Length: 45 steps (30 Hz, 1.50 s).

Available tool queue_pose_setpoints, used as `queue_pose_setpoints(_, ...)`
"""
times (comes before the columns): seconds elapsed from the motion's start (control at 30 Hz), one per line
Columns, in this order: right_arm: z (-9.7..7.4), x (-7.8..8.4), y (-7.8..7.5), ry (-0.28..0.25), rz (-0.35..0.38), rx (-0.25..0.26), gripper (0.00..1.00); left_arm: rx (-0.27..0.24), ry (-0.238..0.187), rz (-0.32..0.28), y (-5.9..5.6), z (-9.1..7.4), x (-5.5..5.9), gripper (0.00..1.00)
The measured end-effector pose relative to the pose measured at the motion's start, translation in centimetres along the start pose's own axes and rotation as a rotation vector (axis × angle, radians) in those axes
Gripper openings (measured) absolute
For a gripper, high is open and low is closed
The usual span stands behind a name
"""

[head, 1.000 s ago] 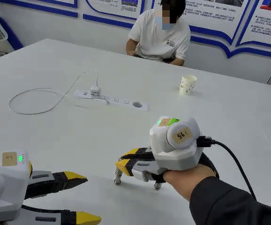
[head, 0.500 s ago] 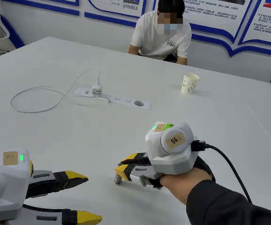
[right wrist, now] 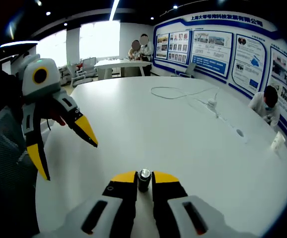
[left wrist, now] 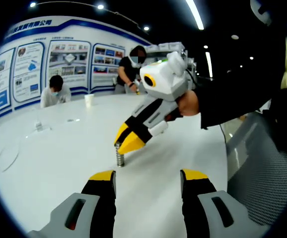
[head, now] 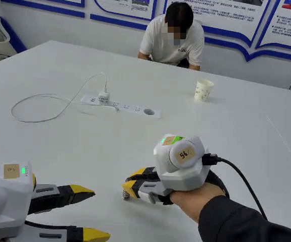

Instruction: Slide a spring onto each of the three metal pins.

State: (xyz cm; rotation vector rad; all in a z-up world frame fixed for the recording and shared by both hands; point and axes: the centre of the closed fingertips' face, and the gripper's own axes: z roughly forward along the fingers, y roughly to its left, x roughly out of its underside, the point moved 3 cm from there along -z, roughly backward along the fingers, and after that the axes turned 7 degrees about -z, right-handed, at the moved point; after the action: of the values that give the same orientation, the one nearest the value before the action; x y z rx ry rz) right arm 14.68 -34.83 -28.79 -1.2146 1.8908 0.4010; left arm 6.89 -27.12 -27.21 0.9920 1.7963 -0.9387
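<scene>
**Right fingers pinched on a pin, left fingers spread**

My left gripper (left wrist: 146,176) is nearest me, its fingers spread wide with bare white table (left wrist: 54,166) showing between them. Just ahead of those yellow tips, a little to their left, a spring (left wrist: 119,158) stands coiled and upright, its foot on the table; my right gripper (left wrist: 127,140) comes down on its top from beyond. In the right gripper view, the right fingers are pressed in on a metal pin (right wrist: 144,174), whose round end shows between the tips; the left fingers hang apart from them, off to the side. Well beyond the right fingertips lies a power strip (head: 128,108); farther still stands a paper cup (head: 203,91); a person (head: 171,38) sits at the far edge.
</scene>
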Motion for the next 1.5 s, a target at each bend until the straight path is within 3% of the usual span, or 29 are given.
queue_pose_setpoints(0.37, -1.2, 0.0, 0.0, -0.017, 0.007, 0.02, 0.18, 0.0, -0.002, 0.006, 0.0, 0.0, -0.3, 0.54)
queue_pose_setpoints(1.5, -7.7, 1.4, 1.8, -0.073, 0.018, 0.076, 0.27, -0.004, -0.019, 0.017, -0.4, 0.2, -1.0, 0.58)
